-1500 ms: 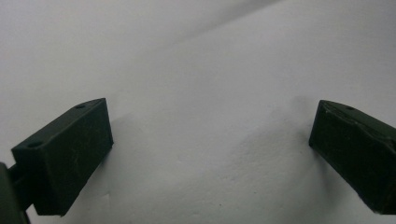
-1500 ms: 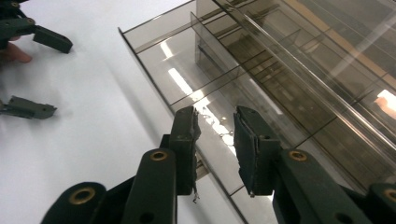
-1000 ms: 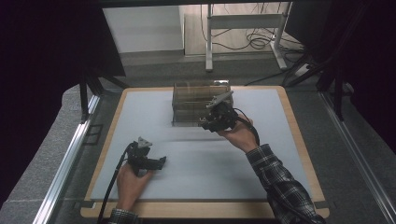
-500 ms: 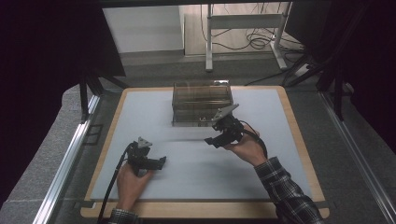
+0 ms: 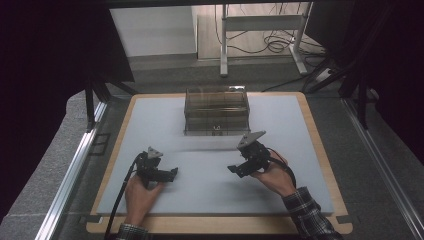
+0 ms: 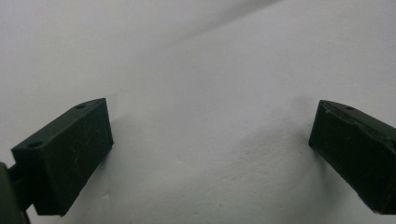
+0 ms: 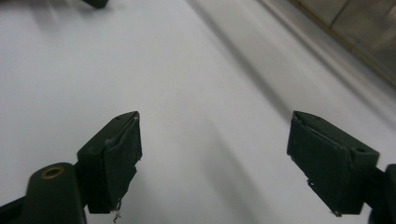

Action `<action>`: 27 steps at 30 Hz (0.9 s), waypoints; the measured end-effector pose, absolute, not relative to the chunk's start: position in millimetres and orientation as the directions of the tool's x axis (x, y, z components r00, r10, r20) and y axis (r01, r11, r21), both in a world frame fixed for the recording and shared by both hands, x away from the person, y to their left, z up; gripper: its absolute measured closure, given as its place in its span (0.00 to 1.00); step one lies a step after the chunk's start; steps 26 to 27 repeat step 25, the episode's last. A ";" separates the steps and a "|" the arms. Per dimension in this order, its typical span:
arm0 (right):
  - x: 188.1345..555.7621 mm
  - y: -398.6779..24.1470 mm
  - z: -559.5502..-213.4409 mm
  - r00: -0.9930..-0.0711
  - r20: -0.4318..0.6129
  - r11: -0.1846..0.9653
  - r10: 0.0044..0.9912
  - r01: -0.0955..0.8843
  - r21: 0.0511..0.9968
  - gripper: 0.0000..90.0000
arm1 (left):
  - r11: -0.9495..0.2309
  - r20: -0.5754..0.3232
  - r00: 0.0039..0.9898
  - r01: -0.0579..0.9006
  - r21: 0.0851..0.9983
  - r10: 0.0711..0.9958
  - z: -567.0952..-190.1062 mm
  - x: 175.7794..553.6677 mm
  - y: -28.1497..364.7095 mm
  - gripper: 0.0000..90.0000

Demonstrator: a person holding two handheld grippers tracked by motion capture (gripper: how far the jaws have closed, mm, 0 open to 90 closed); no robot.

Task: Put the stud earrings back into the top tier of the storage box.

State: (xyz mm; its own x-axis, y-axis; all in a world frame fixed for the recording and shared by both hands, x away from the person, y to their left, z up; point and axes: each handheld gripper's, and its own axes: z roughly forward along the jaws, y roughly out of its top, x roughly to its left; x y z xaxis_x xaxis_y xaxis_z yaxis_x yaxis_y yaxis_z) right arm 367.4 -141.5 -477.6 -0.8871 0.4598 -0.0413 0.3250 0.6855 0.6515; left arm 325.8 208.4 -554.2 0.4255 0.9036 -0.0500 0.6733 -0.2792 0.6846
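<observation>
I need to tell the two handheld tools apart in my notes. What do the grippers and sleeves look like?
Both are black two-jaw tools with blocky black pads and a grey three-cornered plate on top. The left gripper trails a black cable; the right gripper trails dark and reddish wires. Both sleeves are dark plaid.

Clear box [image 5: 216,111] at the far middle of the grey mat [image 5: 300,130]. Left gripper [image 5: 170,175] and right gripper [image 5: 235,169], both empty, over the near mat, well apart.
</observation>
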 end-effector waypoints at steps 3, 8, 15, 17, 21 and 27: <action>359.1 -152.0 -491.8 -0.882 -0.028 0.674 0.470 0.338 0.657 0.14 | -0.285 -0.047 0.429 0.673 0.682 0.902 -554.0 325.9 208.8 0.00; 349.5 -165.6 -512.0 -0.876 -0.004 0.652 0.482 0.356 0.669 0.12 | -0.284 -0.048 0.429 0.673 0.683 0.902 -554.1 325.8 208.7 0.00; 341.2 -181.4 -535.6 -0.868 -0.023 0.624 0.496 0.338 0.704 0.10 | -0.285 -0.047 0.429 0.673 0.683 0.902 -554.1 325.8 208.7 0.00; 340.5 -181.9 -535.7 -0.865 -0.033 0.624 0.501 0.335 0.706 0.10 | -0.285 -0.047 0.429 0.673 0.683 0.902 -554.1 325.8 208.7 0.00; 340.6 -181.5 -536.5 -0.864 -0.037 0.627 0.501 0.334 0.704 0.10 | -0.284 -0.048 0.430 0.673 0.683 0.902 -554.1 325.8 208.7 0.00; 340.4 -181.6 -536.9 -0.864 -0.038 0.626 0.501 0.332 0.705 0.10 | -0.279 -0.051 0.427 0.673 0.685 0.903 -554.3 325.8 208.4 0.00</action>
